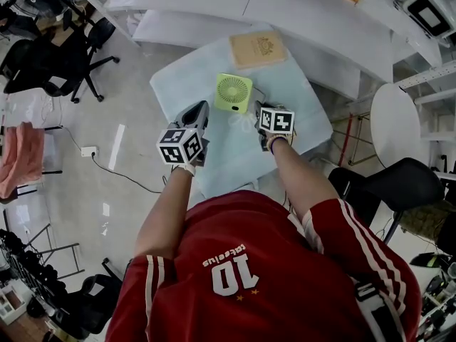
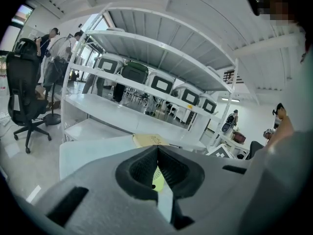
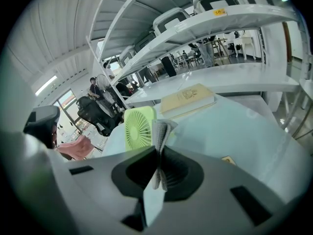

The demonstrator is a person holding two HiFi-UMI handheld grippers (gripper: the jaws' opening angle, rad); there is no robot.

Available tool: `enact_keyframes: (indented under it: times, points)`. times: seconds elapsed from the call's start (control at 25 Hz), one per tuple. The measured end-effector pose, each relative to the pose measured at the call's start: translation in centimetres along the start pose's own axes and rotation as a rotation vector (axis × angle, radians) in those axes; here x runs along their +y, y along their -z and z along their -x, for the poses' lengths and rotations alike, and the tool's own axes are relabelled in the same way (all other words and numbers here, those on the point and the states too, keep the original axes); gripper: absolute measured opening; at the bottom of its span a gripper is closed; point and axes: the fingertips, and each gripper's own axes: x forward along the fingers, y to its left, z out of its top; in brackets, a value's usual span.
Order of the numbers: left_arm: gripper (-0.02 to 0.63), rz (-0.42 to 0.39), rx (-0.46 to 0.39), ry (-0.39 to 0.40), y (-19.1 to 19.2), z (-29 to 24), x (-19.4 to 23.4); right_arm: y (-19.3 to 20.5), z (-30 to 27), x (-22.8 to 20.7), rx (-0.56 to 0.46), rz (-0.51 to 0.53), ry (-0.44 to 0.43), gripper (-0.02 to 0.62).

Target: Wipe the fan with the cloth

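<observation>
A light green square fan (image 1: 233,92) stands upright on the pale blue covered table (image 1: 306,102). My right gripper (image 1: 258,117) hovers just right of the fan's front. In the right gripper view its jaws are shut on a grey folded cloth (image 3: 160,133), and the fan (image 3: 139,127) shows just left of the cloth. My left gripper (image 1: 199,110) hangs left of the fan over the table's left edge. Its jaws meet at the tips with nothing between them, and a sliver of the fan (image 2: 157,179) shows through the gap below.
A tan book (image 1: 257,48) lies on the table behind the fan. White shelving (image 1: 285,6) runs along the back. Black office chairs stand at the left (image 1: 64,63) and right (image 1: 399,184). A round white table (image 1: 399,120) is at the right.
</observation>
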Motion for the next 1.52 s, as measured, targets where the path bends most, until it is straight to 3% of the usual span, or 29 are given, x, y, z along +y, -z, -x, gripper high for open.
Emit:
enact_keyframes:
  times: [0.76,1.52]
  points:
    - [0.006,0.000,0.018,0.021,1.3,1.0,-0.2,2.1,1.1,0.5,0.015,0.011,0.023,0.023]
    - [0.006,0.043,-0.005,-0.085,1.8,4.4,4.2,3.4,-2.5,6.0,0.059,0.081,-0.068,0.023]
